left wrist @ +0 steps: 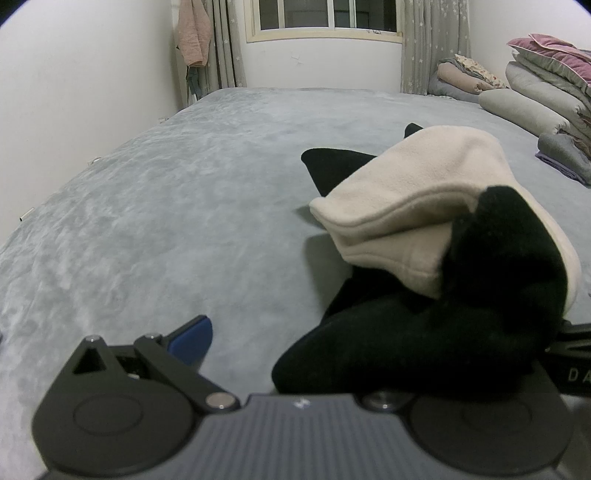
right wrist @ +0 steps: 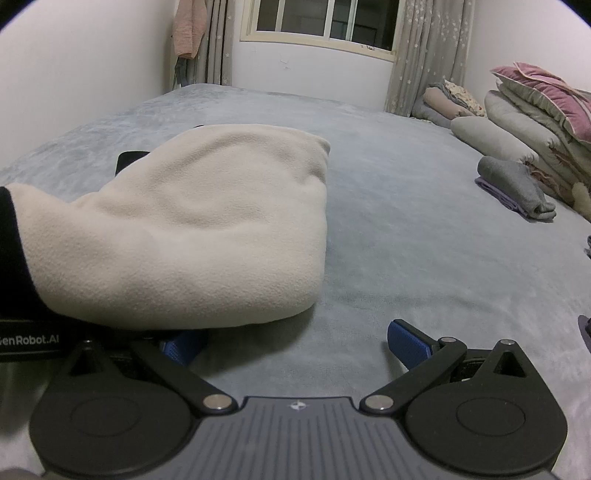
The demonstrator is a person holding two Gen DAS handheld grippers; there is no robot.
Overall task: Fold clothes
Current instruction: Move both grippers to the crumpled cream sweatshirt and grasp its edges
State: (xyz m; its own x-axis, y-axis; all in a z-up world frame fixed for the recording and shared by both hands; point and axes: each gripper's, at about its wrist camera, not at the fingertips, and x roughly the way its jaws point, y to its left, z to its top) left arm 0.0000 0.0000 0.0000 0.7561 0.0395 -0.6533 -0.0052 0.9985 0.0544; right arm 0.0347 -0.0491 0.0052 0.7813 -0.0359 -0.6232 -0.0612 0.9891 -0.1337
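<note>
A cream fleece garment (left wrist: 413, 192) with black parts (left wrist: 424, 339) lies bunched on the grey bed cover (left wrist: 147, 221). In the left wrist view my left gripper (left wrist: 299, 345) stands wide open. Its left blue finger (left wrist: 192, 341) is bare, and the black cloth drapes over and hides the right finger. In the right wrist view the cream garment (right wrist: 192, 229) sits to the left on the bed cover (right wrist: 406, 221). My right gripper (right wrist: 295, 345) is open there; its left finger (right wrist: 181, 347) is tucked under the cloth's edge and its right finger (right wrist: 406, 341) is free. No pads press on cloth.
A folded grey garment on a purple one (right wrist: 517, 184) lies at the right, beside stacked quilts and pillows (right wrist: 535, 110). A pink garment (left wrist: 194, 33) hangs in the far corner by curtains and a window. A white wall runs along the bed's left side.
</note>
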